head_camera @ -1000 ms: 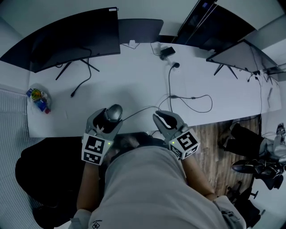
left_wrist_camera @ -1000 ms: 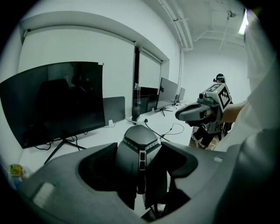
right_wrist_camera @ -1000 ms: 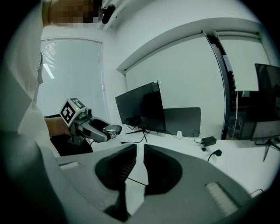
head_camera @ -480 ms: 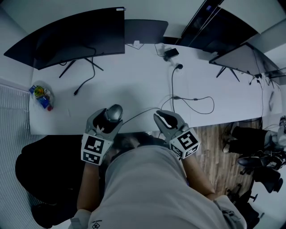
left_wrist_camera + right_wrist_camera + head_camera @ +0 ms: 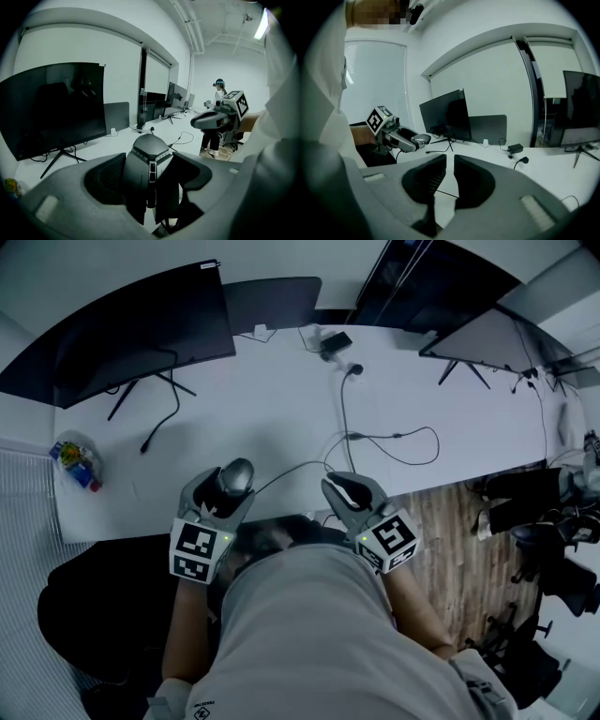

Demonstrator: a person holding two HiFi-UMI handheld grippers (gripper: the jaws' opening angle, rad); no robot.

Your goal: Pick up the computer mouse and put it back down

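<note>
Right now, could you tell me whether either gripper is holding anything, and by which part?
The left gripper holds the computer mouse by its two sides, one jaw on each. The right gripper, jaws nearly together, holds nothing.

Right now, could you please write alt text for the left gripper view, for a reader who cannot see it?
The left gripper holds a grey computer mouse between its jaws, over a white desk. A dark monitor stands behind at left, and the right gripper shows at right.
</note>
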